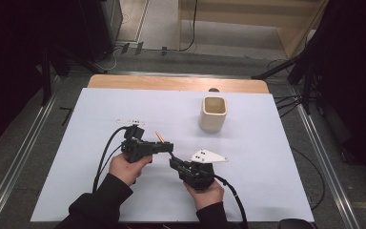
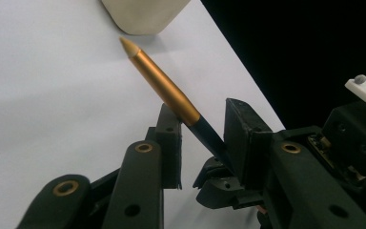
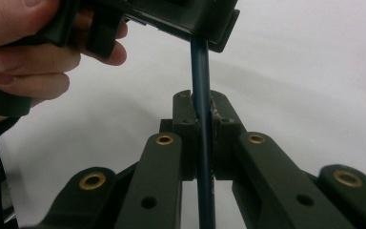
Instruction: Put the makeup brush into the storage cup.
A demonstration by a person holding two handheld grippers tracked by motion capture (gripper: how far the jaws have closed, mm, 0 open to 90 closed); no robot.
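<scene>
While the white table sheet [image 1: 124,191] is spread under both hands, a cream square cup [image 1: 213,114] is seen standing upright on it, well apart from the jaws and beyond them in the high view; its inside looks bare as far as can be told, and no writing can be read on it or on anything else. Nearer the person, the left gripper [image 1: 167,146] and the right gripper [image 1: 174,162] are held tip to tip, just beside one another. The right gripper [image 3: 201,114] is closed narrowly on the dark blue barrel of a pen [image 3: 203,143], which is pinched between its pads and runs up past them toward the left gripper's underside. In the left gripper view, the pen [image 2: 171,93] is seen passing between that gripper's [image 2: 201,131] jaws, its gold cap slanting out beyond them toward the cup [image 2: 145,14]. A gap is left on either side of the barrel, so the pen is not yet pressed there. A thin clear strip [image 1: 130,122] lies flat beyond the left gripper.
</scene>
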